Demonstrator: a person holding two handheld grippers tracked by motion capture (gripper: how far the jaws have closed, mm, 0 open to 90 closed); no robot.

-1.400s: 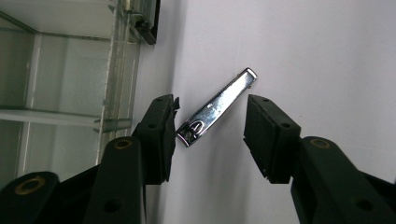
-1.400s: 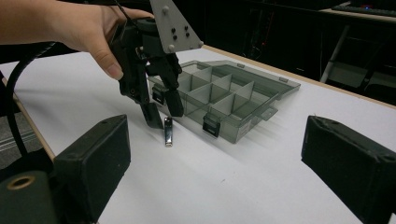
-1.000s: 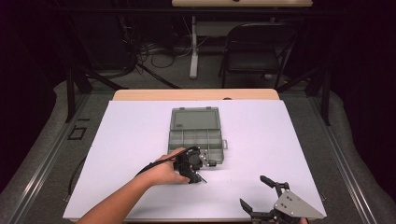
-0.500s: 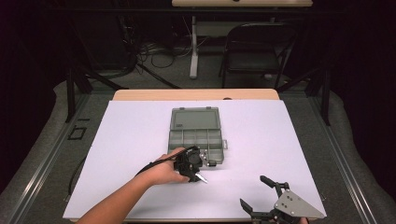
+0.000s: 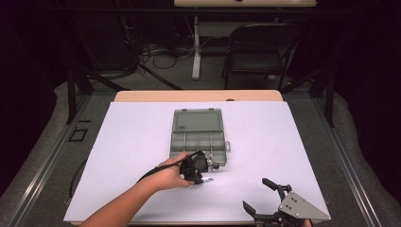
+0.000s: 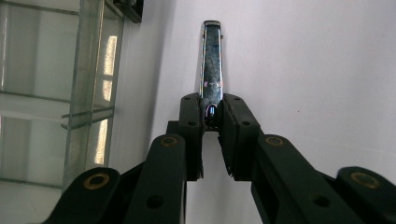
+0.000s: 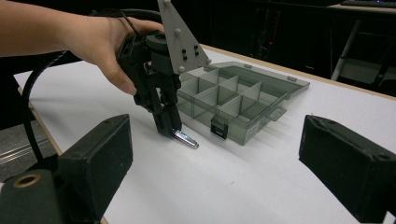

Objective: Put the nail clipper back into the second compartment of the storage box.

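Note:
A small shiny metal strip (image 6: 211,56) lies flat on the white table just in front of a clear grey compartment box (image 5: 197,137) with its lid open. My left gripper (image 6: 209,107) points down at the strip's near end. Its jaws have just been closing and now pinch that end between the pads. From the right gripper view the left gripper (image 7: 170,130) stands tilted over the strip (image 7: 186,139), with a hand around its body. My right gripper (image 5: 257,195) rests near the table's front right edge, jaws wide open with nothing between them.
The box's latch (image 7: 218,127) faces the strip, and its divided tray (image 7: 224,93) holds several compartments. A black cable (image 5: 156,171) trails from the left gripper toward the table's front left. A folding chair (image 5: 260,47) stands beyond the far edge.
The left gripper has shifted slightly beside the box's front corner, and the metal strip now shows at its tips. The right gripper has not moved.

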